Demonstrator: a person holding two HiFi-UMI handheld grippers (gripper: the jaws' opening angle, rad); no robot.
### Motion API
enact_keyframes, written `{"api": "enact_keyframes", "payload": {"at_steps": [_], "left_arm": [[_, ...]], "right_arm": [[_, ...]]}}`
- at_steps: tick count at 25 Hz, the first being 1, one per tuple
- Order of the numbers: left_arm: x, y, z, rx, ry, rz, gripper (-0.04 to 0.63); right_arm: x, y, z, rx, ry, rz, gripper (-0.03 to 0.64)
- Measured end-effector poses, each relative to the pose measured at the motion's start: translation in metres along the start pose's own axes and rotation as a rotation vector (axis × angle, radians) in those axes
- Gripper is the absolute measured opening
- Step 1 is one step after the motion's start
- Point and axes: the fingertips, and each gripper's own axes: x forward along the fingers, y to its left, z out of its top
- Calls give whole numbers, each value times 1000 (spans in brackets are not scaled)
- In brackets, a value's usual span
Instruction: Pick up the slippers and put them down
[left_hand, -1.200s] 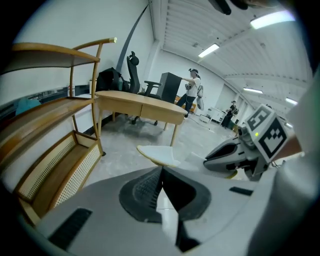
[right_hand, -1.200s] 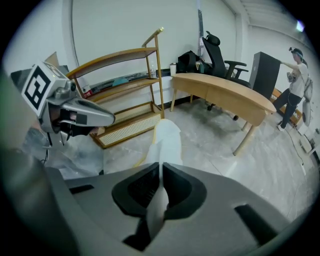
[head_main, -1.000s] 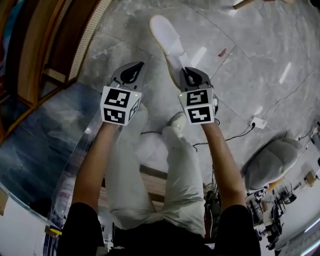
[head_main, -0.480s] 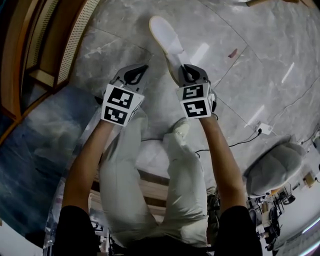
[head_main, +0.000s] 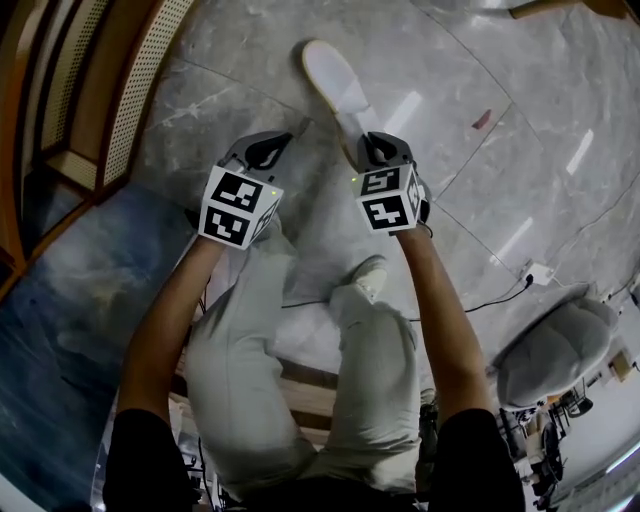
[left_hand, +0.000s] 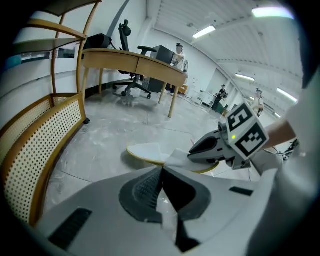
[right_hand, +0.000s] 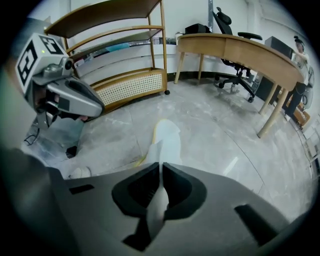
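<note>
One white slipper (head_main: 335, 85) is caught by its thin upper in my right gripper (head_main: 372, 140), which points steeply down at the grey marble floor (head_main: 470, 60). In the right gripper view (right_hand: 161, 172) the jaws are pinched on that upper. The white fabric runs up through the narrow slot between them. The yellow-edged sole (right_hand: 167, 137) stretches away beyond the tips, its toe farthest from me. From the left gripper view the slipper (left_hand: 147, 152) sits low against the floor with a shadow close under it. I cannot tell whether the sole touches the stone.

My left gripper (head_main: 290, 135) is level with the right one and just beside it, clear of the slipper. Its jaws are pressed together (left_hand: 162, 172). A pale sliver shows in the seam lower down, and I cannot tell what it is. Each gripper's marker cube shows in the other's view.

Below the grippers in the head view are the operator's pale trousers (head_main: 250, 350) and one light shoe (head_main: 368, 278) on the floor. A wooden shelf unit (right_hand: 125, 50) with a perforated lower panel stands at the left. A curved wooden desk (right_hand: 235, 47) and a black office chair (right_hand: 232, 30) stand well beyond the slipper.
</note>
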Motion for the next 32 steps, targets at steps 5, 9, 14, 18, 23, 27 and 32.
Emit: {"api": "enact_keyframes", "payload": {"at_steps": [5, 9, 14, 18, 23, 27, 32], "left_arm": [[15, 14, -8, 15, 1, -2, 5], [20, 22, -14, 29, 3, -2, 5], [23, 25, -14, 43, 2, -5, 5], [23, 28, -9, 38, -7, 0, 5], [23, 29, -11, 38, -7, 8, 5], [20, 27, -14, 31, 0, 10, 5], [10, 19, -8, 9, 5, 11, 5]], "right_arm": [[28, -3, -10, -13, 13, -6, 12], [43, -1, -14, -12, 17, -2, 14], [53, 5, -15, -14, 7, 28, 18], [57, 6, -19, -19, 22, 46, 32], [59, 6, -25, -11, 38, 58, 58], [54, 7, -27, -20, 40, 58, 60], [36, 5, -25, -1, 37, 60, 61]]}}
